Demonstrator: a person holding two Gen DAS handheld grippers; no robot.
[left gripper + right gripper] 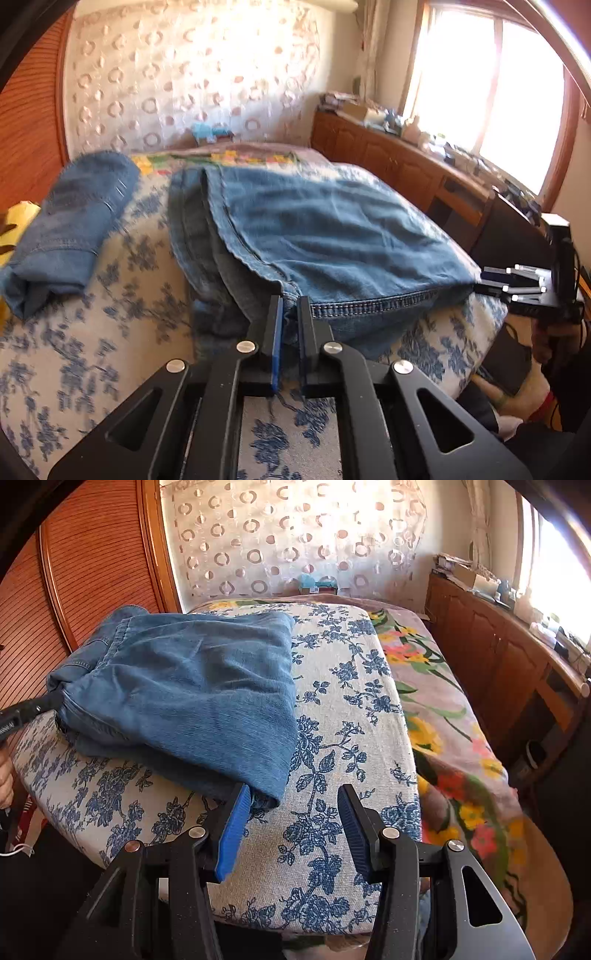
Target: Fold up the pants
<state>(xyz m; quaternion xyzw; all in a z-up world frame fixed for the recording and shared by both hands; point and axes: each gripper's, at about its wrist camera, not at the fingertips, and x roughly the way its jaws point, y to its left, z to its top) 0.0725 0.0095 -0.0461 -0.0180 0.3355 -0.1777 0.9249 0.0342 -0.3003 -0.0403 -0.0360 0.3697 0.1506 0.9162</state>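
Left gripper (290, 308) clenches the jeans (314, 229) at their near hem on the floral pad (74, 362) — right gripper (291, 805) gapes empty beside the other corner, which it likely must pinch next to fold.

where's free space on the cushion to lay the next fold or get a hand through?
Free: the floral cushion right of the jeans, up to the flowered blanket; also a strip between the jeans and the folded pair on the left. Crowded: near edge, left tongs clamped on the hem, right tongs open at the corner.
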